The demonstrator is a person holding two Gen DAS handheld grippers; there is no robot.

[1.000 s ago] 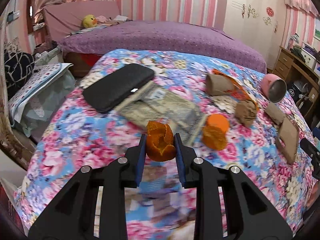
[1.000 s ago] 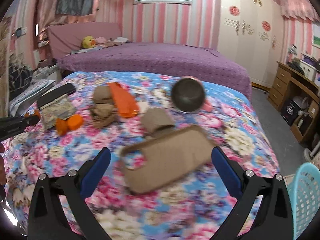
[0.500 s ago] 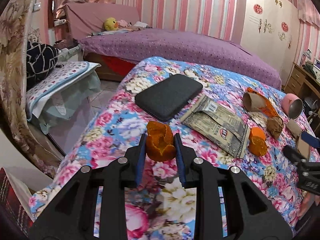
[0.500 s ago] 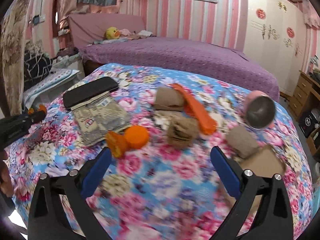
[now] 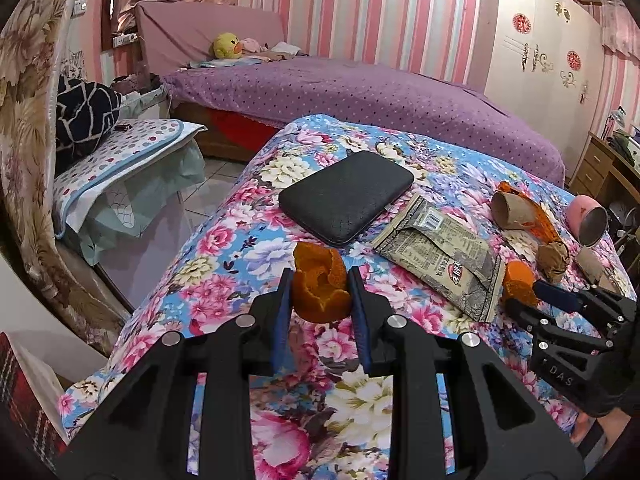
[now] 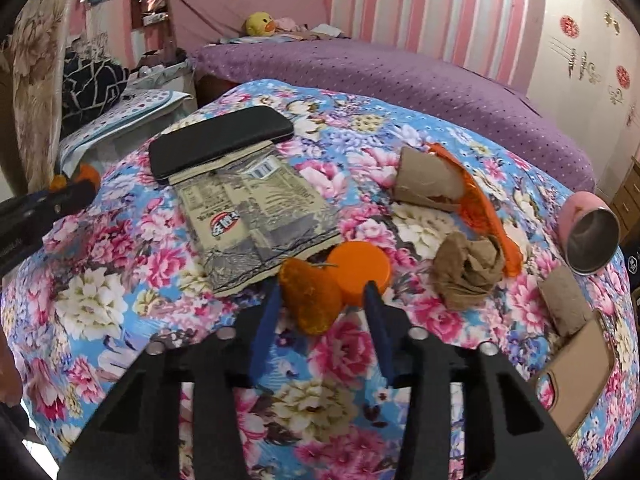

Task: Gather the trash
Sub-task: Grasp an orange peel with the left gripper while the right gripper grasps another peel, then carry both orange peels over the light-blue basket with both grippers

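Observation:
My left gripper (image 5: 320,296) is shut on an orange peel (image 5: 319,288) and holds it above the near left part of the floral bedspread (image 5: 224,256). My right gripper (image 6: 320,300) is open, its fingers on either side of a second orange peel (image 6: 310,300) that lies on the bedspread beside an orange lid (image 6: 359,270). It also shows at the right of the left wrist view (image 5: 532,296). A crumpled snack wrapper (image 6: 256,216), a cardboard tube (image 6: 426,180), an orange wrapper (image 6: 480,208) and a brown paper ball (image 6: 466,270) lie nearby.
A black case (image 6: 218,142) lies at the far left of the bedspread. A pink cup (image 6: 588,232) lies on its side at the right, with a flat tube (image 6: 564,306) and cardboard piece (image 6: 576,380) near it. A purple bed (image 5: 360,92) stands behind.
My left gripper drew back to the left with its peel. My right gripper moved left across the bedspread from the cardboard piece, narrowed, and now straddles the second peel.

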